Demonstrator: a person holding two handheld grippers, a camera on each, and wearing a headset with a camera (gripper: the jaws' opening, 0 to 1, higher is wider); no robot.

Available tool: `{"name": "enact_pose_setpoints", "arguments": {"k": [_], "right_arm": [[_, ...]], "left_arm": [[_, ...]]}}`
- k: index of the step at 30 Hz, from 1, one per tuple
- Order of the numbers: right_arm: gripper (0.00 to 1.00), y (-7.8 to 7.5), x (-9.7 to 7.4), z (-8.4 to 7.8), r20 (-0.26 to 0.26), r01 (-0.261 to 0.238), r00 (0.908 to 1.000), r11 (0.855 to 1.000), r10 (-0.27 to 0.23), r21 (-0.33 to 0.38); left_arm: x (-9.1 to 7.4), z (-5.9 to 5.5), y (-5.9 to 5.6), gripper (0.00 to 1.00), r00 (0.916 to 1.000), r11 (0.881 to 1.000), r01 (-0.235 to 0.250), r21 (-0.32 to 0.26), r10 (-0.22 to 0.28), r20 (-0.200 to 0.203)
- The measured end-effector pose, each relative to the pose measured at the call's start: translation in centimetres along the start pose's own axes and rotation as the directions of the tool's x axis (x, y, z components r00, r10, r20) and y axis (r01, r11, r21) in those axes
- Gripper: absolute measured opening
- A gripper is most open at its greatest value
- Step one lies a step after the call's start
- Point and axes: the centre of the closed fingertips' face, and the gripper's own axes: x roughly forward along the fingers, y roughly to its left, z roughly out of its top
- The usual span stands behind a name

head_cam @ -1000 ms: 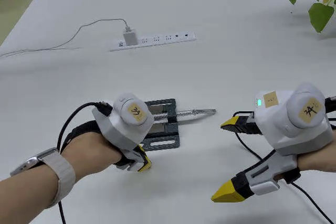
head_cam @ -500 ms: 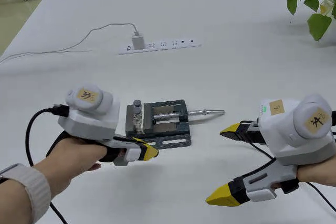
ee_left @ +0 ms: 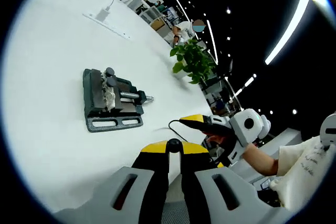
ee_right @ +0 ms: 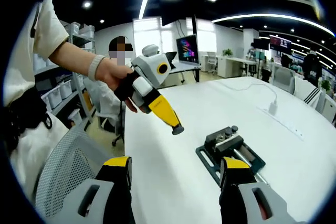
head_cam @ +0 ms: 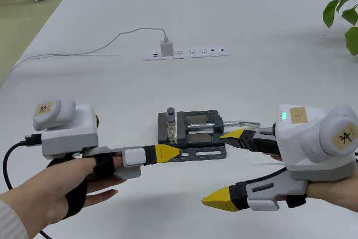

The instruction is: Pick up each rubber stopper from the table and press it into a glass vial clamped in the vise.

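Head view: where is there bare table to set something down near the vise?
Bare table runs wide between the power strip and the vise, and again right of the vise toward the plant. Crowded in front of the vise: the left gripper, shut on a rubber stopper, and the open right gripper sit there.

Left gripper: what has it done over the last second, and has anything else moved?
The left gripper drew back from over the vise toward the person's left, jaws shut, uncovering the glass vial with a rubber stopper in its mouth. The right gripper edged in toward the vise, open as before. Vise, vial and power strip stayed put.
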Motion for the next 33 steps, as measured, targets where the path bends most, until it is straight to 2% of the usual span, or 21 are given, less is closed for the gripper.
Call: {"name": "enact_pose_setpoints", "arguments": {"k": [2,4,7,8,9,11,12,13,15,19,23,28,30,33], "right_arm": [[0.61,0.0,0.1,0.8,0.015,0.004,0.9999,1.0,-0.004,-0.021],[0.57,0.2,0.2,1.6,0.036,-0.003,0.9993,0.999,0.004,-0.035],[0.5,0.6,0.1,2.7,0.062,-0.014,0.9979,0.999,0.017,-0.045],[0.49,0.7,0.1,3.0,0.07,-0.013,0.9974,0.999,0.017,-0.05],[0.47,0.7,0.0,3.2,0.075,-0.014,0.997,0.998,0.018,-0.055],[0.42,1.1,-0.1,3.6,0.085,-0.021,0.9961,0.998,0.027,-0.066],[0.39,1.2,-0.2,3.8,0.088,-0.025,0.9956,0.997,0.031,-0.07],[0.37,1.3,-0.2,3.9,0.094,-0.031,0.9949,0.996,0.038,-0.079],[0.33,1.4,-0.4,4.0,0.099,-0.032,0.9942,0.996,0.04,-0.084],[0.27,1.6,-0.7,3.9,0.108,-0.042,0.9929,0.996,0.05,-0.073],[0.22,1.7,-1.0,4.1,0.131,-0.052,0.9895,0.997,0.06,-0.061],[0.18,2.0,-1.2,4.5,0.144,-0.062,0.9871,0.996,0.071,-0.066],[0.14,2.1,-1.3,4.8,0.155,-0.076,0.9842,0.995,0.085,-0.062],[0.12,2.3,-1.3,5.0,0.165,-0.083,0.982,0.995,0.092,-0.061]], "left_arm": [[-0.2,0.2,-0.4,0.03,0.9992,0.999,0.037,-0.033,-0.037,0.019],[-0.3,0.0,-0.8,0.03,0.9967,0.993,0.08,-0.082,-0.079,0.018],[-0.3,-0.3,-1.2,0.03,0.992,0.985,0.126,-0.12,-0.124,0.019],[-0.2,-0.5,-1.7,0.03,0.9864,0.973,0.164,-0.159,-0.163,0.019],[-0.3,-0.6,-1.9,0.03,0.983,0.97,0.183,-0.157,-0.183,0.015],[-0.2,-0.9,-2.5,0.03,0.9728,0.951,0.229,-0.21,-0.231,0.012],[-0.2,-0.9,-2.4,0.03,0.9715,0.948,0.235,-0.214,-0.236,0.021],[-0.2,-1.0,-2.8,0.03,0.9636,0.933,0.263,-0.245,-0.266,0.023],[-0.2,-1.0,-3.2,0.03,0.9542,0.911,0.294,-0.29,-0.298,0.031],[0.0,-1.3,-3.4,0.03,0.9457,0.898,0.316,-0.306,-0.324,0.024],[0.0,-1.2,-4.2,0.03,0.9262,0.866,0.364,-0.342,-0.375,0.037],[0.1,-1.3,-4.8,0.03,0.9127,0.842,0.388,-0.375,-0.408,0.029],[0.1,-1.5,-5.1,0.03,0.9075,0.839,0.394,-0.376,-0.42,0.016],[0.1,-1.7,-5.2,0.03,0.9046,0.836,0.398,-0.377,-0.426,0.009]]}}
